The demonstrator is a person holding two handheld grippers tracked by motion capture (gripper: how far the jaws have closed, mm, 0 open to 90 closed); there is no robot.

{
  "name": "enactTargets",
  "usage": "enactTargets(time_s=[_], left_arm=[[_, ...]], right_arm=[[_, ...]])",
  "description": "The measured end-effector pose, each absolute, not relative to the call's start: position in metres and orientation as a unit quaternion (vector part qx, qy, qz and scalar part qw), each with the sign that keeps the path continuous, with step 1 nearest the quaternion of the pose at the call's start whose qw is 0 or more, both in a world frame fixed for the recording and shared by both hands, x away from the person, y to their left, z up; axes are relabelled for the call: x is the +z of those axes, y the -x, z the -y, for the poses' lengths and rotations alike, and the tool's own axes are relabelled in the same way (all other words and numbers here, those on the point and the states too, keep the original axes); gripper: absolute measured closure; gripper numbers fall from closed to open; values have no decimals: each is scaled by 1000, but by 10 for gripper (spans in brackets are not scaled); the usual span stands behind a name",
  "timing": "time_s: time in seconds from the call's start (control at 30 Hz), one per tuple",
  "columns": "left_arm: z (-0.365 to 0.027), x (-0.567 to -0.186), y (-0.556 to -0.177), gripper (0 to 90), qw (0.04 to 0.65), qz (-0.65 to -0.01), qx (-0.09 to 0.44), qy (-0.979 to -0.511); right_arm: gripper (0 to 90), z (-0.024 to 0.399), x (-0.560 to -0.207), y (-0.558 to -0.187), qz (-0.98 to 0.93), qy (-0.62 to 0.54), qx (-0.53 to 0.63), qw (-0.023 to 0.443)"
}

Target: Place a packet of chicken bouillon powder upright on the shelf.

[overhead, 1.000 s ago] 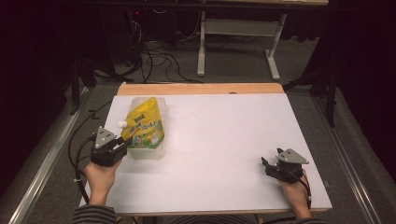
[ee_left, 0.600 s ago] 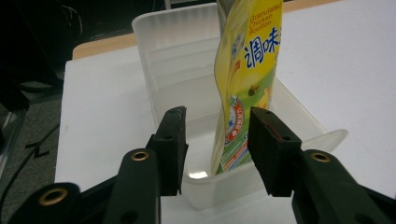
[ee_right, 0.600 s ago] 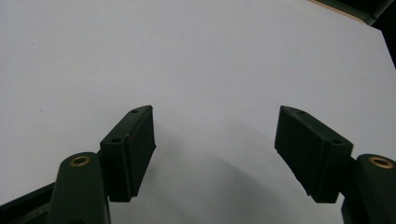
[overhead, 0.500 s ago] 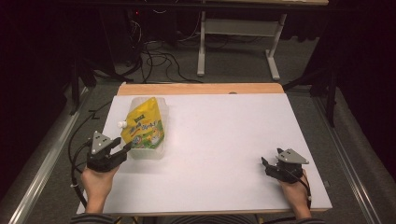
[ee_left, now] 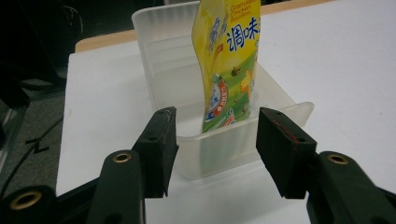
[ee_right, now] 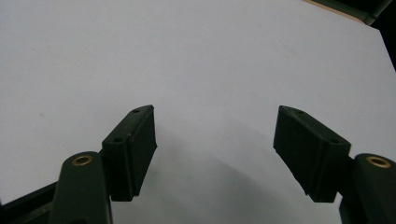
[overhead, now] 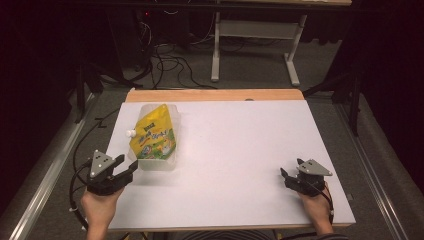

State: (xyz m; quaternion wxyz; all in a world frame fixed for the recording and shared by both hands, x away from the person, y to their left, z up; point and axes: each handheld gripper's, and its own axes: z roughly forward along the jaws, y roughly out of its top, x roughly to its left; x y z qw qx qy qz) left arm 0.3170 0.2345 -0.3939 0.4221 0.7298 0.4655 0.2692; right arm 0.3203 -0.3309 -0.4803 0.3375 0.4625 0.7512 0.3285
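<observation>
While the left gripper (overhead: 125, 169) sits just short of the bin's (ee_left: 219, 149) near wall, its jaws have just been opening — nothing between them; pouch (overhead: 152, 134) inside, long axis running away. Right gripper (overhead: 292, 179) — jaws spread — rests well apart on the counter (overhead: 240, 150).

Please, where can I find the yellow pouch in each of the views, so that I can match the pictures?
High view: the pouch lies left of centre, in the clear bin, ahead of the left gripper.
Left gripper view: the pouch stands top centre, in the bin, beyond the open jaws.
Right gripper view: not in it; open jaws over the white table.
Shared landmark: the white table.
</observation>
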Motion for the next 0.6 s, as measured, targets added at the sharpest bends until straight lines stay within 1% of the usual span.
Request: enactTargets(time_s=[0.27, 0.43, 0.6], left_arm=[[-226, -396, -310, 477, 446, -461, 256, -724], [-220, -399, -306, 474, 449, -451, 256, -728], [-220, -404, -302, 473, 449, -455, 251, -727]], right_arm=[[308, 331, -480, -320, -753, -462, 325, 338], [308, 330, -480, -321, -754, -461, 321, 340], [308, 330, -481, -321, -755, -462, 319, 340]])
